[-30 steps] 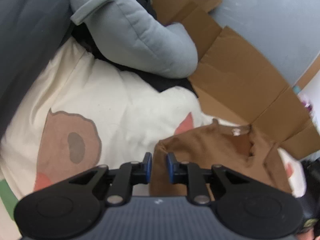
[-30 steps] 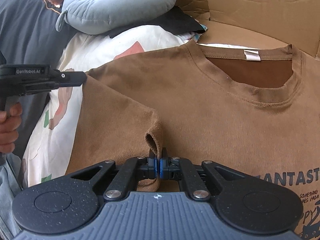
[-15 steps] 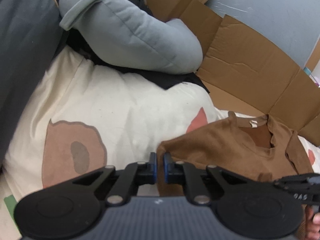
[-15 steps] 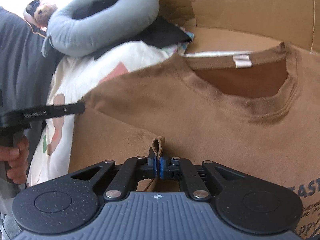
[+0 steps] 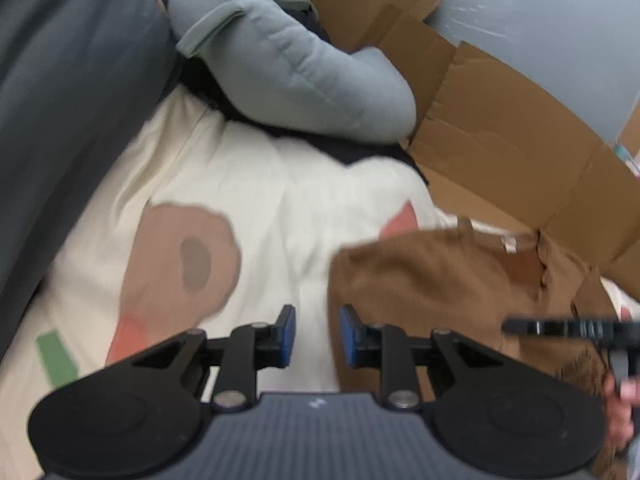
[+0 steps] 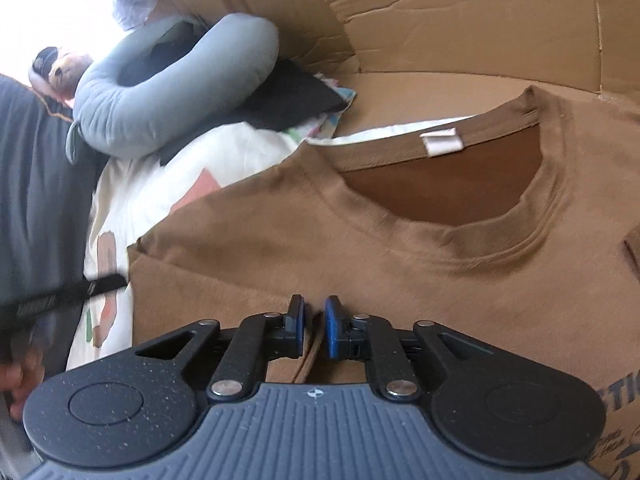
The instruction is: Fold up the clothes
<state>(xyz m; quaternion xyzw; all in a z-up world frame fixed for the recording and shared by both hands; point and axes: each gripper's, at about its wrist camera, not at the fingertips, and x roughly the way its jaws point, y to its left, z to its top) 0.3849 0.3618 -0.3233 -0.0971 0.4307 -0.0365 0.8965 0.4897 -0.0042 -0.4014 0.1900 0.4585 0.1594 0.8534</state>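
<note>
Lying spread on a cream printed bedsheet [image 5: 260, 208], the brown T-shirt [image 6: 400, 248] has its collar and white neck label [image 6: 441, 145] toward twelve o'clock in the right wrist view, and its sleeve folded in over the chest at about eight o'clock. The right tool [image 6: 315, 326] has just been opening; its blue pads stand narrowly apart, with a fold of the shirt's fabric running between them, not pinched. The left tool [image 5: 317, 336] has also just been opening and stands with a modest gap over the sheet, nothing between its pads, the shirt's edge just at its three o'clock side. A grey neck pillow [image 5: 296, 64] lies at twelve o'clock, with flattened cardboard [image 5: 500, 136] toward two o'clock.
</note>
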